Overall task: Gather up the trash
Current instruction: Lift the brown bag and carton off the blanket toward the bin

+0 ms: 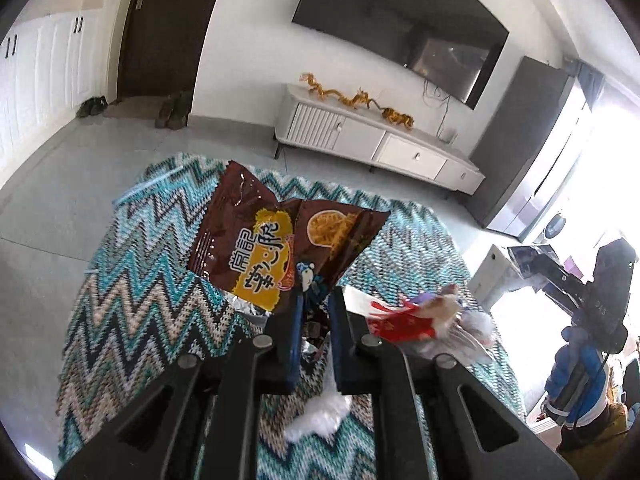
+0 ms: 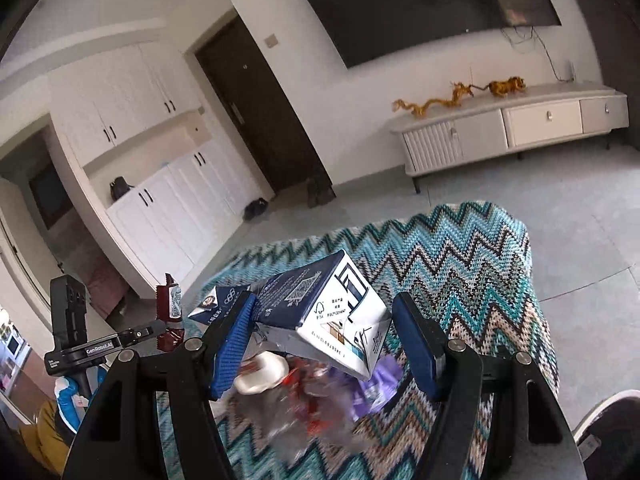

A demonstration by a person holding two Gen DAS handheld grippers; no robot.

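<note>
Left wrist view is showing the left gripper with its blue-padded fingers drawn nearly together, pinching the lower edge of a brown snack wrapper. That wrapper is hanging clear above the zigzag blanket, over its middle. Below the fingers a white tissue is lying on the blanket near its close edge, and to the right a blurred red wrapper is sitting near the blanket's right edge. At the far right the right gripper is showing only from the side against the bright window.

Right wrist view is showing the left gripper at the left, holding the brown snack wrapper. At centre the right gripper is keeping its fingers wide apart around a crushed blue-and-white carton; the left pad is touching it, while contact on the right cannot be told. Blurred trash is lying beneath on the zigzag blanket.
</note>
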